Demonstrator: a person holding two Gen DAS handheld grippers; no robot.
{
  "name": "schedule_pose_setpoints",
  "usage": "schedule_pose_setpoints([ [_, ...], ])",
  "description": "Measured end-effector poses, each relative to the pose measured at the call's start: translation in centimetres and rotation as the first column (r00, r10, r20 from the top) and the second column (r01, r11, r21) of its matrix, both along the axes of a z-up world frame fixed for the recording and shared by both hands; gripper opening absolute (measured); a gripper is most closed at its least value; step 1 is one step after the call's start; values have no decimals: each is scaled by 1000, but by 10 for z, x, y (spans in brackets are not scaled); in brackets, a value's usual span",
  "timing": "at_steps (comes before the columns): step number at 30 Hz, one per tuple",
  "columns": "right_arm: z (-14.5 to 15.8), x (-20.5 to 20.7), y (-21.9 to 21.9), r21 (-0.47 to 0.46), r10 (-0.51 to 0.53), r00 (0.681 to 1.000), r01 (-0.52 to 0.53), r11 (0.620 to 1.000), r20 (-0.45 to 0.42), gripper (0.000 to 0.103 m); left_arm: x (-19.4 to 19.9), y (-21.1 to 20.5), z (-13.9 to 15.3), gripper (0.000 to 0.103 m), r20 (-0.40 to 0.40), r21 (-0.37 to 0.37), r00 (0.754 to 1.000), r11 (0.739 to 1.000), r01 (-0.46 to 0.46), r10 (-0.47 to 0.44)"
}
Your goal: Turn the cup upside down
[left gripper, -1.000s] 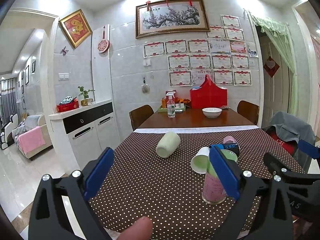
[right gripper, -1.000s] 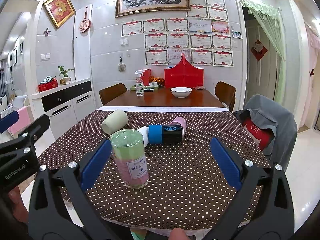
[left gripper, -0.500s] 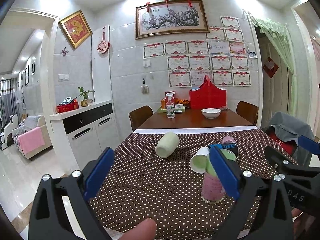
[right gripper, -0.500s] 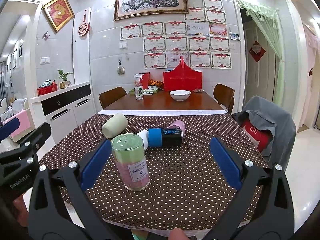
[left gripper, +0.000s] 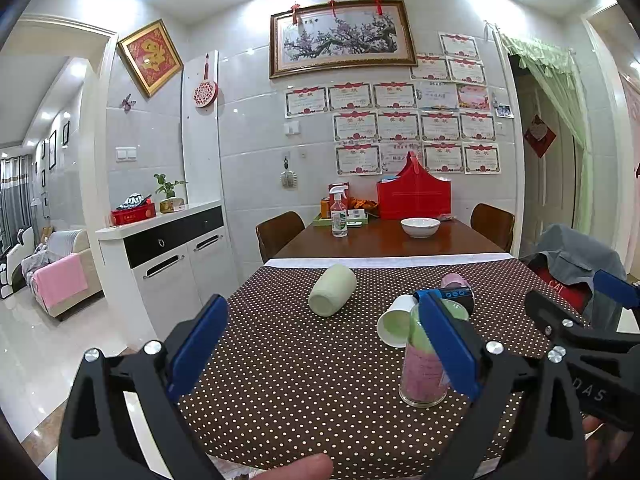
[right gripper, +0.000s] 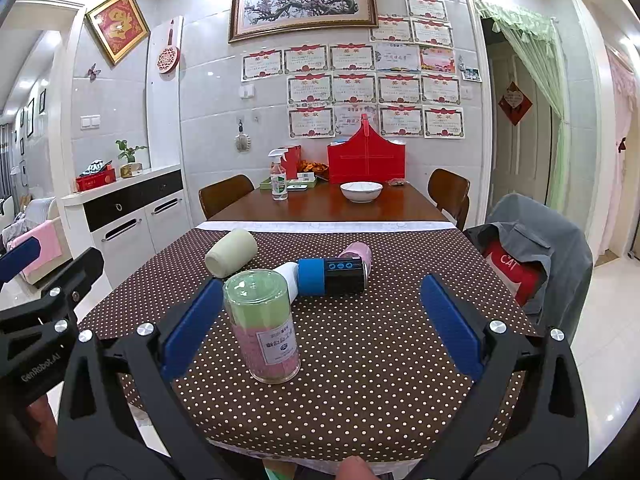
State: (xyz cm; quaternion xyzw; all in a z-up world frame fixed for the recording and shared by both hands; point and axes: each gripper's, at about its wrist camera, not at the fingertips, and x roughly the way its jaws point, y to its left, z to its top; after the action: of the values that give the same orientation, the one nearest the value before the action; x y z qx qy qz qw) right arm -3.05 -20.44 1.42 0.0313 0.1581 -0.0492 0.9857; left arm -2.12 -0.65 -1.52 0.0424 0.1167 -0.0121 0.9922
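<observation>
Both grippers spread wide over the near edge of a brown polka-dot tablecloth, nothing between the blue pads of either. Left gripper aimed across the cloth, its right pad overlapping the near cup in that view, contact impossible to judge from there. Right gripper held just short of the same cup, left pad beside the glass wall with a thin gap showing, right pad well apart. Standing on the cloth near the front edge: a clear glass cup, wide end down, green upper half, pink lower half, a white label facing the right wrist camera; seen again in the left wrist view partly behind the blue pad. Behind it, lying on their sides: a white paper cup with its mouth turned toward the left gripper, touching a blue-and-black cylinder, and a pink cup just behind that cylinder. Farther left, apart from the cluster, a pale green cup also on its side. Beyond the cloth, a bare wooden table with a white bowl, a spray bottle and a red box. On the right, a grey jacket draped over a chair.
</observation>
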Motion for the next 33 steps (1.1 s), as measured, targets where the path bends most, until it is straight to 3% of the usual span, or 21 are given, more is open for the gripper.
schedule_pose_setpoints([
  [33,2,2,2,5,5,1000,-5,1000,-4,97,0,-6,-1,95,-9,1,1000,1000,4,-4],
])
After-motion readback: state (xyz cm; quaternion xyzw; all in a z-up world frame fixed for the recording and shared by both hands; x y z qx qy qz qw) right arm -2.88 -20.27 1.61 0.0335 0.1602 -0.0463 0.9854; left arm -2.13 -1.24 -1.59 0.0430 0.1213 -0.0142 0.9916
